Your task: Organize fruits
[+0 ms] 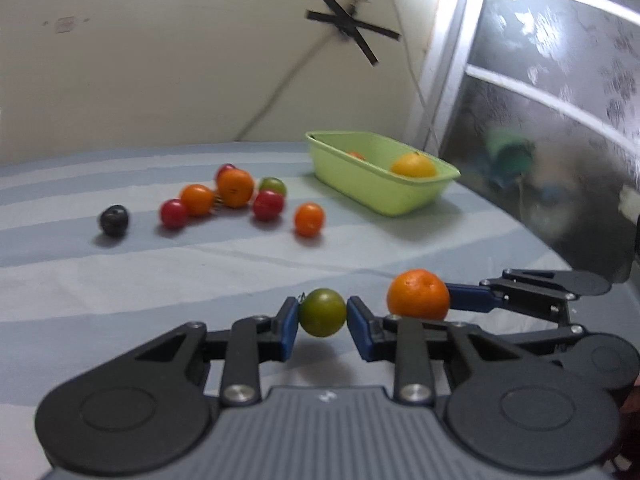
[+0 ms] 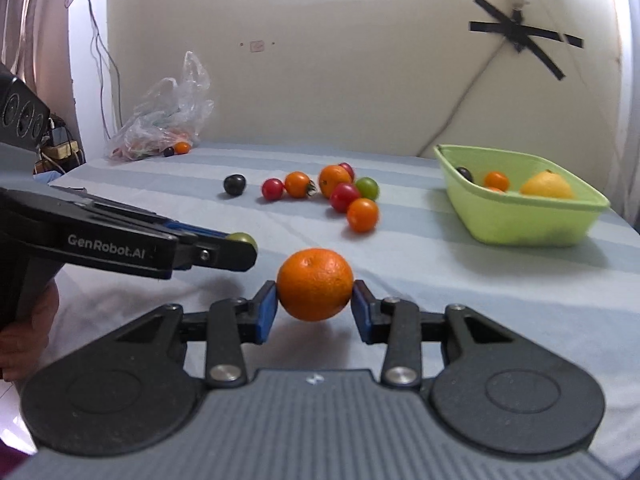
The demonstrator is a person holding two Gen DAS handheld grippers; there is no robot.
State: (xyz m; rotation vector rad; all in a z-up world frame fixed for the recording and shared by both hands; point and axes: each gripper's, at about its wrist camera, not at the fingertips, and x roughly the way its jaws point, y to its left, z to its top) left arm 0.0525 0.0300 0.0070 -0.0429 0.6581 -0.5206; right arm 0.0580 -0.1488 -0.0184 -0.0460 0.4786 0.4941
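The plastic bag [image 2: 162,120] blurs whatever lies inside it, a red tomato [image 1: 225,169] hides mostly behind an orange [image 1: 235,187], and the basin [image 1: 404,200] wall covers its fruit's lower halves — counts unclear.

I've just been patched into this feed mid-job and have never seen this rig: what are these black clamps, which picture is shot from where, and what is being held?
There is no robot here. A person carries two clamps, one per hand, each with a fisheye camera looking along its fingers.

The left wrist view shows the left hand-held gripper shut on a green tomato. The right wrist view shows the right hand-held gripper shut on a mandarin. Each gripper also appears from the side in the other's picture.

On the striped cloth lies a cluster of red, orange and green tomatoes, with a dark one apart. The green tub already holds a lemon and small fruits. A plastic bag sits by the wall.
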